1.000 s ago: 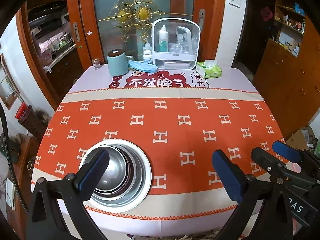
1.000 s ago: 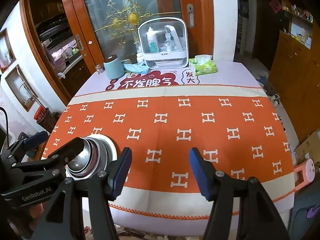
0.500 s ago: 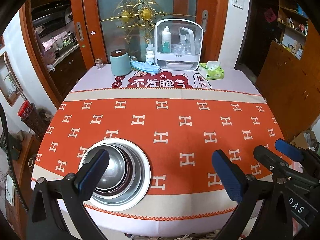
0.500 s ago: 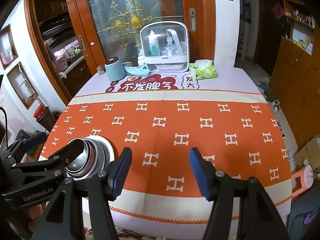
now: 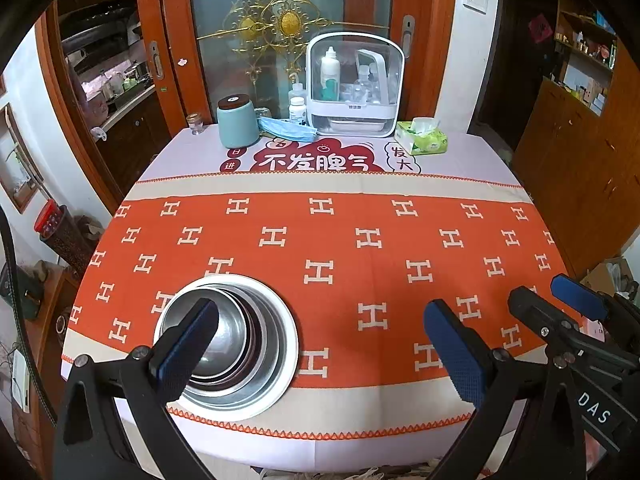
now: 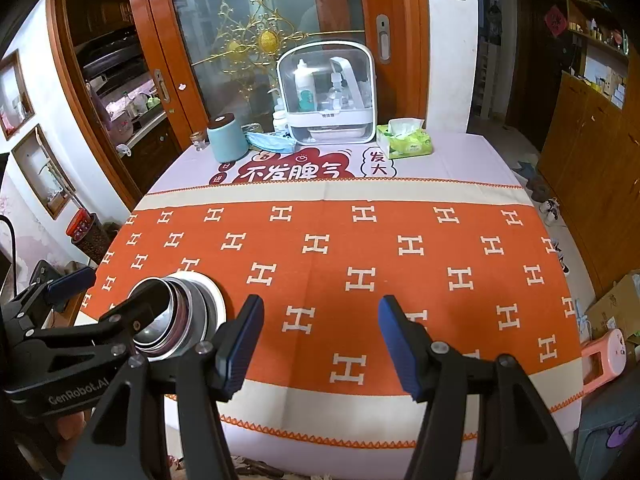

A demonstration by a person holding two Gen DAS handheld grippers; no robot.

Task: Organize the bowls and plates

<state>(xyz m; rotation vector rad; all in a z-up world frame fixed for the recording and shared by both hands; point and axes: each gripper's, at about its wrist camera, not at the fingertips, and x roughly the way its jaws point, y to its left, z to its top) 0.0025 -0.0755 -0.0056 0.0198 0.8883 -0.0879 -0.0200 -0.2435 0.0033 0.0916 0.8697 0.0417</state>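
Nested steel bowls (image 5: 236,332) sit stacked on a white plate (image 5: 289,344) near the table's front left corner. My left gripper (image 5: 320,312) is wide open with nothing between its pads. Its left finger (image 5: 188,344) overlaps the bowl stack in this view, and I cannot tell if it touches. In the right wrist view the bowls (image 6: 176,312) and plate (image 6: 216,300) show at the left, partly hidden by the left gripper's finger (image 6: 132,312). My right gripper (image 6: 322,308) is open and empty over the orange cloth, to the right of the stack.
Along the far edge stand a teal canister (image 5: 237,122), a blue face mask (image 5: 286,128), a white organizer box of bottles (image 5: 354,88) and a green tissue pack (image 5: 422,140). Wooden cabinets (image 5: 580,152) stand to the right of the table.
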